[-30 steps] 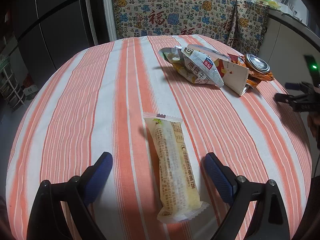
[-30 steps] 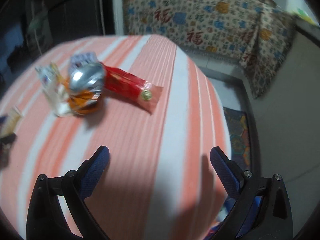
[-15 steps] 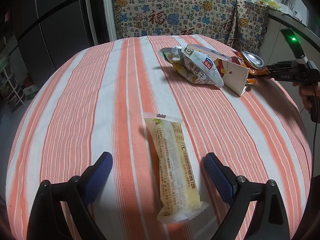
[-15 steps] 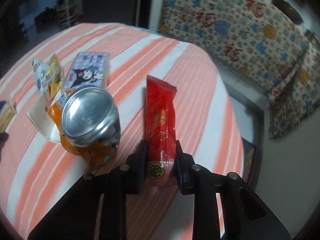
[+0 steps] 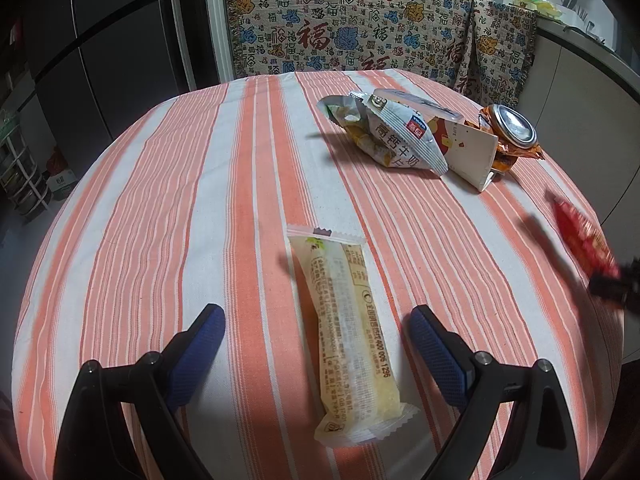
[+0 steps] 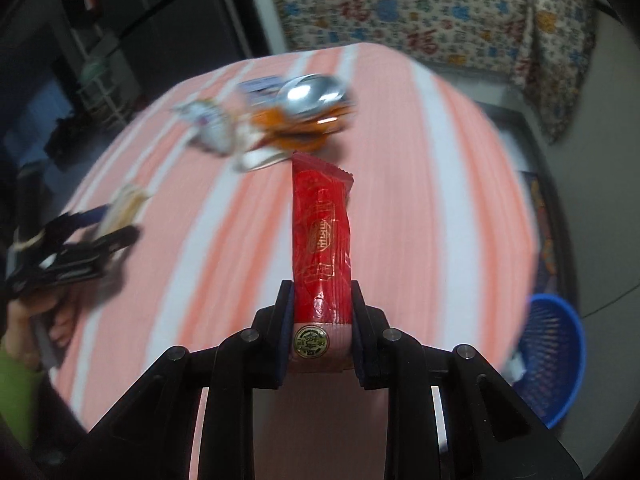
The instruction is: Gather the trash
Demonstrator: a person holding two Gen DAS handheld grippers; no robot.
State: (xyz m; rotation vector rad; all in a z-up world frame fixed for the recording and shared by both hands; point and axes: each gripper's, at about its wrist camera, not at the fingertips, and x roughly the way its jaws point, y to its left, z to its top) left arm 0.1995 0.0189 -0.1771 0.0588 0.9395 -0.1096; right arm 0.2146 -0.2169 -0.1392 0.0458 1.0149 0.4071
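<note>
My right gripper [image 6: 322, 312] is shut on a red snack wrapper [image 6: 322, 236], held off the striped table [image 6: 400, 184] with its free end pointing away from me. In the left wrist view the same red wrapper [image 5: 582, 240] shows blurred at the right edge. My left gripper [image 5: 316, 332] hovers open over a pale yellow wrapper [image 5: 348, 320] that lies flat between its fingers, untouched. A heap of trash sits further back: a white-blue bag [image 5: 404, 136], a white carton [image 5: 468, 152] and a crushed orange can [image 5: 514, 132].
A blue mesh bin [image 6: 554, 356] stands on the floor beyond the table's right edge. A patterned cloth [image 5: 360, 28] covers furniture behind the table. A dark fridge [image 5: 100, 48] is at the back left. A hand in a green sleeve [image 6: 24, 320] holds the left gripper.
My right gripper swung to the heap, closed on the red wrapper and lifted it away toward the table's right side. The left gripper and yellow wrapper stayed still.
</note>
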